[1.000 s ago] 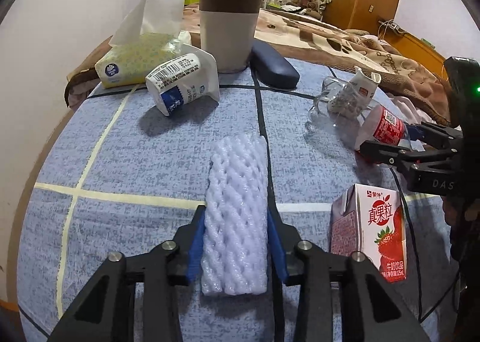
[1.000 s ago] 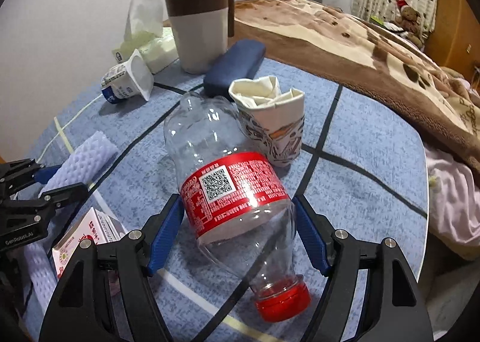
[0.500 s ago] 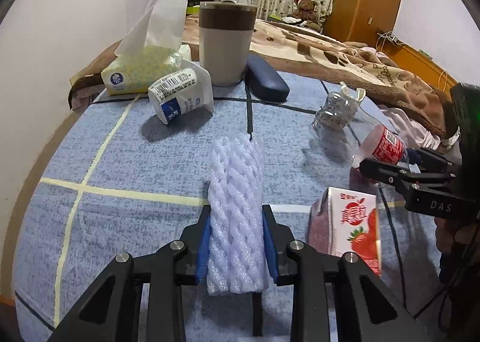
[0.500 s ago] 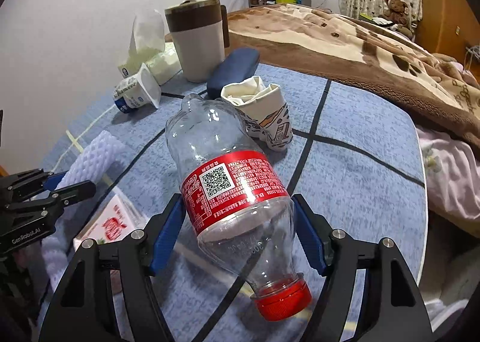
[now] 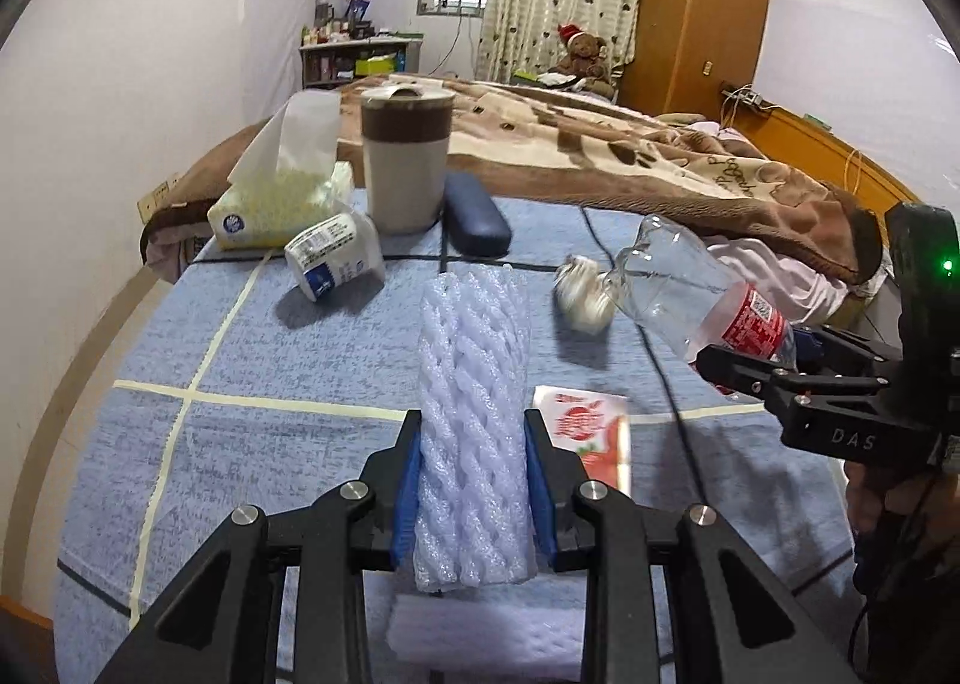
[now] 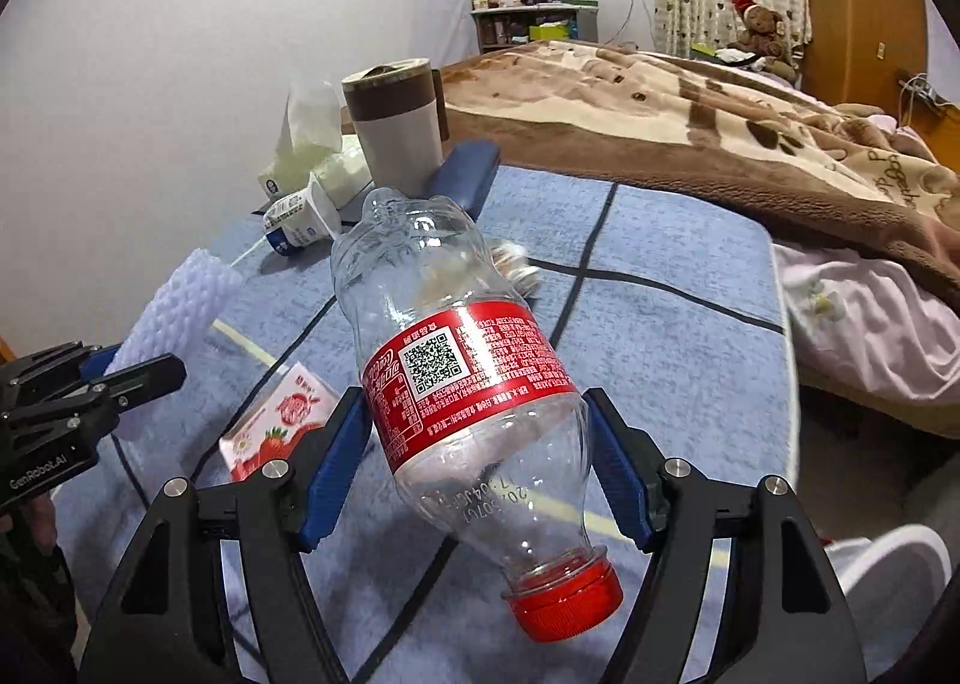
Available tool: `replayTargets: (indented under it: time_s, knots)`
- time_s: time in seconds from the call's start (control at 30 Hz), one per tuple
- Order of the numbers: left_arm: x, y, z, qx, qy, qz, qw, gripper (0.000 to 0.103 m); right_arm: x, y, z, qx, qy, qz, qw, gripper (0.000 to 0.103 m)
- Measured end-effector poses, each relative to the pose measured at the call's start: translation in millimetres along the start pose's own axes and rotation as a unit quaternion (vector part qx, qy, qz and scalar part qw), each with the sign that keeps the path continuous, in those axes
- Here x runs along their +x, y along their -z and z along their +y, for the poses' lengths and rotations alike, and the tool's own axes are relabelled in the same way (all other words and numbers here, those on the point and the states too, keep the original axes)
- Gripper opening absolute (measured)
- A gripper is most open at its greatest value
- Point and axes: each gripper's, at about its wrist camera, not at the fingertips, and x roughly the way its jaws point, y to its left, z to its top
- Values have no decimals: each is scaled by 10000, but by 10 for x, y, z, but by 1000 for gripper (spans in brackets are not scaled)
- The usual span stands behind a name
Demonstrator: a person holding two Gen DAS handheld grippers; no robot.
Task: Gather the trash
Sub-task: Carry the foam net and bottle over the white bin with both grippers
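bedroom w/ a blue checked table (image 5: 252, 348) next to a bed (image 5: 600, 156). left gripper (image 5: 474, 480) clenched on a white foam net sleeve (image 5: 474, 384); it sticks out fwd past the blue pads, raised off the table. right gripper (image 6: 480, 468) grasps a clear plastic bottle (image 6: 444, 348) at its red label, cap back toward the cam. beyond the fingers on the table: juice carton (image 5: 585, 426), yogurt cup (image 5: 333, 261), crumpled paper cup (image 5: 582, 294), tissue pack (image 5: 270, 198), mug (image 5: 405, 162), dark glasses case (image 5: 477, 222).
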Motion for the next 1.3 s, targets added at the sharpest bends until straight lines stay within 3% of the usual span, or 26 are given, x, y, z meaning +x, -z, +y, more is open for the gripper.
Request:
replayTargets:
  time_s: [0.6,1.3]
  knots:
    - [-606,145,-717,450,422,-438,9971,31,-760,345,-194,430,173,-591,9972,72]
    - [-800,336,-1870,1163,1276,-565,9834,31,-1497,936,-796,1219,1172,-961,9809,73]
